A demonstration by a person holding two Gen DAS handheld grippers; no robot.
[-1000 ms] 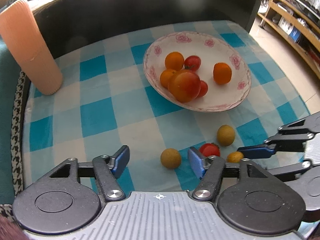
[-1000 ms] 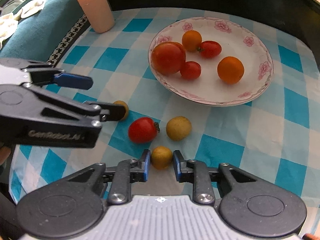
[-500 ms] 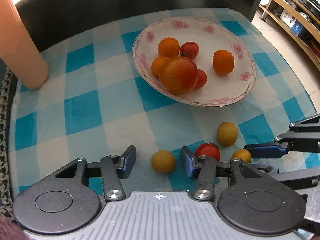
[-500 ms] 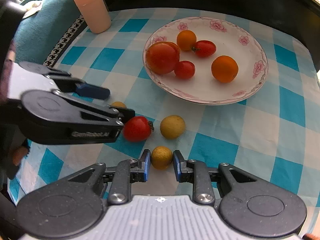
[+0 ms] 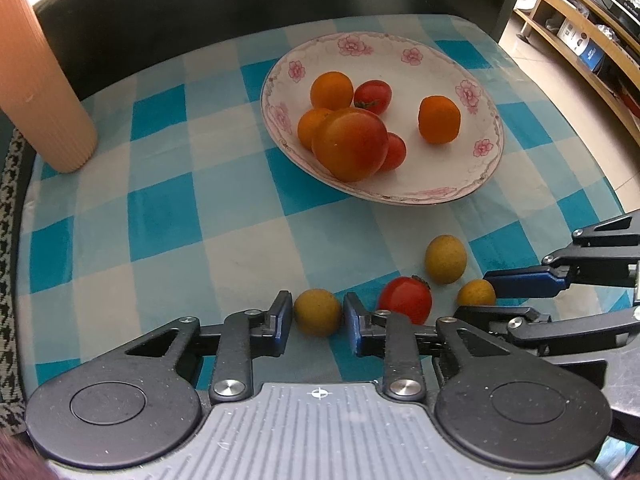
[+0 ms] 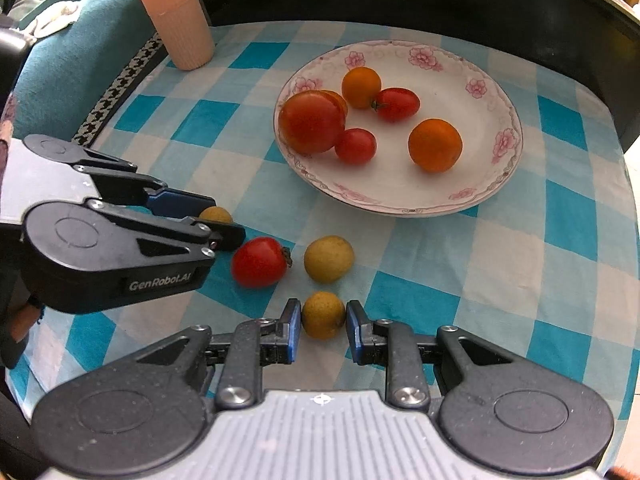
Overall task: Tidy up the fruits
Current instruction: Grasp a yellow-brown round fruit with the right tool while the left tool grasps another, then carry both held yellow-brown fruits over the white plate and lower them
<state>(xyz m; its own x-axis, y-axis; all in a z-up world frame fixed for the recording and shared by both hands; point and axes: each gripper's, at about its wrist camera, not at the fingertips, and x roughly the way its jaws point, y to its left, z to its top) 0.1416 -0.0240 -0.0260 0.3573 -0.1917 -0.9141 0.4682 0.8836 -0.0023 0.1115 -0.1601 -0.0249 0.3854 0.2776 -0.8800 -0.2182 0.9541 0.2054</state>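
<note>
The pick-up step is in hand on both sides: the left gripper is closing its jaws around 1 yellow-brown fruit on the checked cloth, while the right gripper clamps another. Next — I judge — lift both clear and carry them over to the flowered plate.

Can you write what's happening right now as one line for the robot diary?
left gripper: closing around small round yellow-brown fruit | right gripper: shut on another yellow-brown fruit | floral white plate: six fruits
</note>
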